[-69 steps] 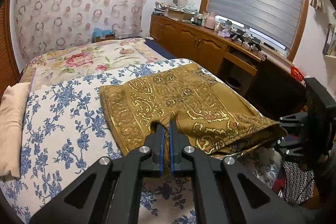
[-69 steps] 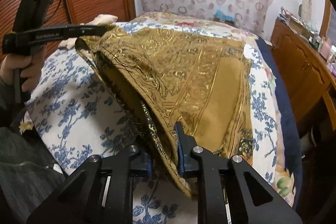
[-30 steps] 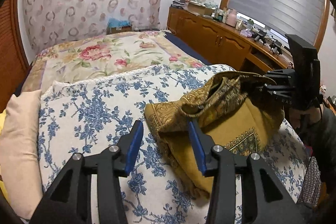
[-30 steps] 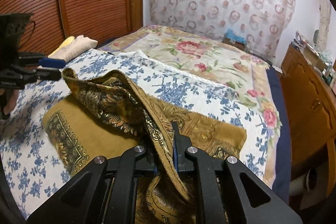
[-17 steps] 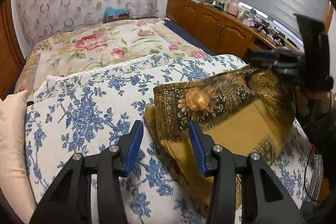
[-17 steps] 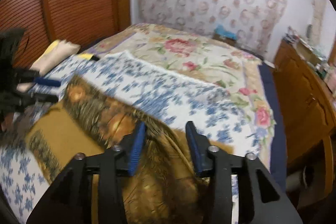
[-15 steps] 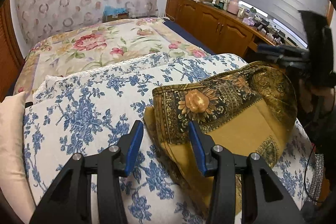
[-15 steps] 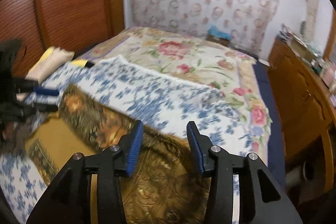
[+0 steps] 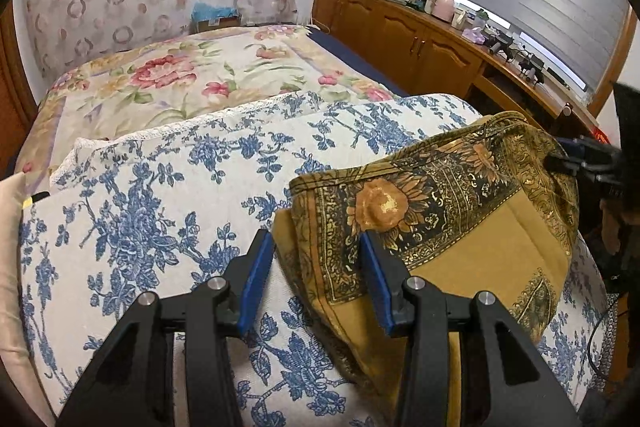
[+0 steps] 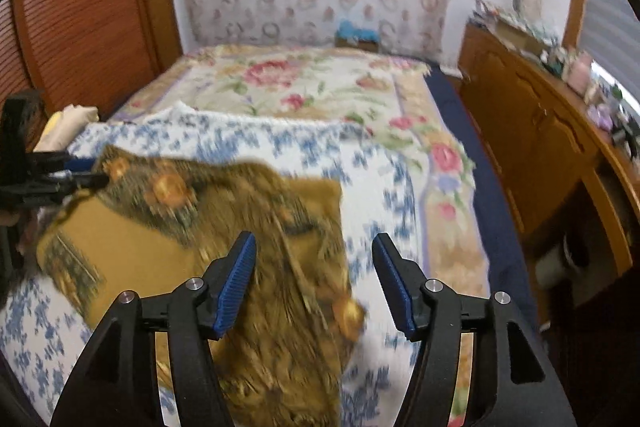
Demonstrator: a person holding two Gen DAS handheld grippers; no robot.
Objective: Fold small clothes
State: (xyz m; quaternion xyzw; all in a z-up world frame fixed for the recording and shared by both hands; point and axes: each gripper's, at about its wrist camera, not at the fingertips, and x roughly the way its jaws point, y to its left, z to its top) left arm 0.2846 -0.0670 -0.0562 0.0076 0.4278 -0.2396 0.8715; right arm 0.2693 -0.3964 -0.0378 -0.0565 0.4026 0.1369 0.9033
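Note:
A gold and black patterned cloth point(image 9: 452, 227) lies folded over on the blue-flowered bedspread point(image 9: 160, 195). My left gripper point(image 9: 316, 279) is open, its jaws either side of the cloth's near left corner. My right gripper point(image 10: 316, 279) is open above the cloth point(image 10: 224, 227), which is blurred in the right wrist view. The right gripper also shows at the far right edge of the left wrist view point(image 9: 576, 159), beside the cloth's raised far edge. The left gripper shows at the left edge of the right wrist view point(image 10: 72, 175), at the cloth's corner.
A pink-flowered quilt point(image 9: 192, 79) covers the far half of the bed. A beige pillow point(image 9: 8, 267) lies at the left. Wooden cabinets point(image 9: 404, 31) with clutter run along the right under a window blind. A wooden headboard wall point(image 10: 80, 11) stands on the left.
Both grippers held the cloth and folded it over; the left opened about a second ago, then the right let go. The right gripper has since opened wider and drawn back.

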